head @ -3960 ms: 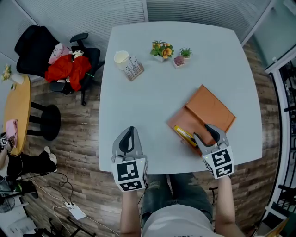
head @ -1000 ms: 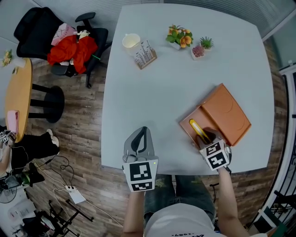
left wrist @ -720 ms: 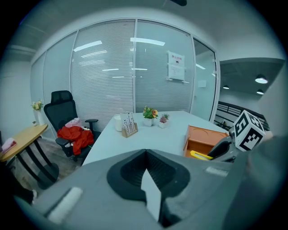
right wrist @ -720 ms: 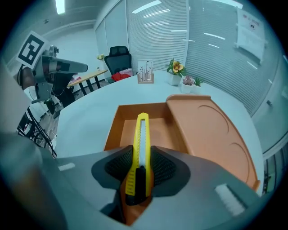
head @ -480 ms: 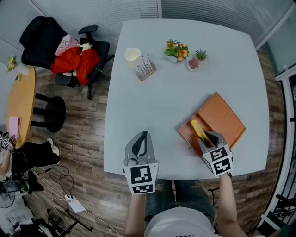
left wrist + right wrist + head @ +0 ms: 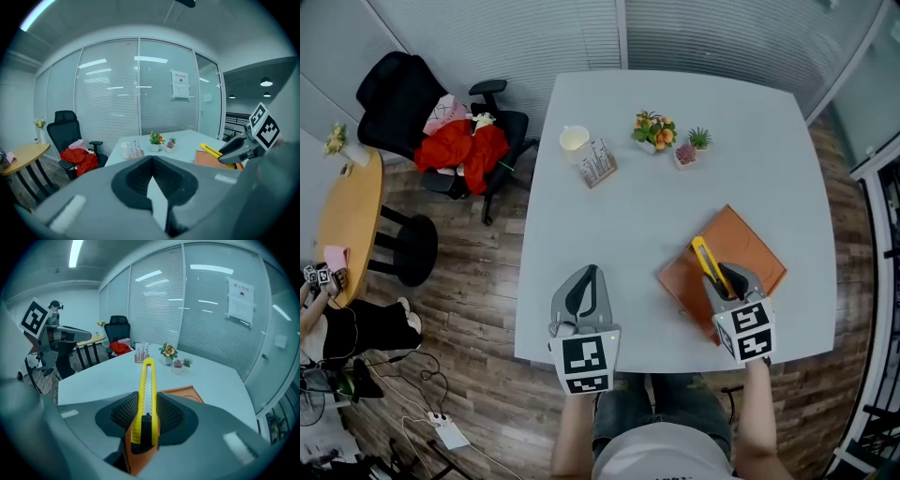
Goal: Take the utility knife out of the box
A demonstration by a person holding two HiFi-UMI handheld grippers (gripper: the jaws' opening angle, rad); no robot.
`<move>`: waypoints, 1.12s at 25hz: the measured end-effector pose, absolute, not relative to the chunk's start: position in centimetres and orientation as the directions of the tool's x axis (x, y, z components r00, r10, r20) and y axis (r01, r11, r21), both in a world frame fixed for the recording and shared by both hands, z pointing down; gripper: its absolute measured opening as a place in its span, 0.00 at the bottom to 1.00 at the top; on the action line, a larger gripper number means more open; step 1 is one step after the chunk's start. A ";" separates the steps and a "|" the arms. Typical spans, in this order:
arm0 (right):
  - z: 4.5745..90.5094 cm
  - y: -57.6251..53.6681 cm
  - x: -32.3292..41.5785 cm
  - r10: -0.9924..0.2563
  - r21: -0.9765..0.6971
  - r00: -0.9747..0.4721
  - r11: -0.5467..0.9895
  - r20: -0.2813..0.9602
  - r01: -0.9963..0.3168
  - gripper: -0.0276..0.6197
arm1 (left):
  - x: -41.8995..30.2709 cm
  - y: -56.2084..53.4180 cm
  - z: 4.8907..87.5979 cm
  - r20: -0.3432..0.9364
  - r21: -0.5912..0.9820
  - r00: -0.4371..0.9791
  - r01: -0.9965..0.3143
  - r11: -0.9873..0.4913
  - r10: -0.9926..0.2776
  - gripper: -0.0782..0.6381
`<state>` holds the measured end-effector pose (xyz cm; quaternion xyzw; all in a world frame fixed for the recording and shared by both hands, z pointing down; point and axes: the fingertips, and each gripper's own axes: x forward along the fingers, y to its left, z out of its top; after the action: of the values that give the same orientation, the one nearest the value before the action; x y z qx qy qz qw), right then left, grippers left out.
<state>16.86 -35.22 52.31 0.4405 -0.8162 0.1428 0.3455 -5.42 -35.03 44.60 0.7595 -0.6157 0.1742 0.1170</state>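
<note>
The yellow utility knife point(image 6: 709, 264) is clamped in my right gripper point(image 6: 727, 282), lifted above the open orange box point(image 6: 748, 242) near the table's front right. In the right gripper view the knife point(image 6: 146, 394) runs straight out between the jaws, its black slider towards me, with the orange box point(image 6: 180, 393) below. My left gripper point(image 6: 583, 298) is shut with nothing in it, hovering at the table's front edge; its closed jaws point(image 6: 152, 185) fill the left gripper view, where the knife point(image 6: 212, 152) shows at right.
At the back of the white table point(image 6: 647, 187) stand a cream cup point(image 6: 574, 140), a small rack of sticks point(image 6: 598, 162) and two little potted plants point(image 6: 653, 128). A black office chair with red cloth point(image 6: 459, 150) stands left of the table.
My right gripper has closed on the knife and raised it out of the box. The left gripper has stayed at the front edge.
</note>
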 end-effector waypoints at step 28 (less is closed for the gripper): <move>35.7 -37.1 19.2 -0.889 0.145 -0.334 0.393 0.313 -0.908 0.28 | -5.3 -34.4 32.0 0.137 -0.102 0.158 -0.980 -0.172 -0.978 0.11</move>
<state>19.20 -37.11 35.73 0.5503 -0.8164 0.0276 0.1731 -5.31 -34.41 32.00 0.7608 -0.6432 0.0858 0.0052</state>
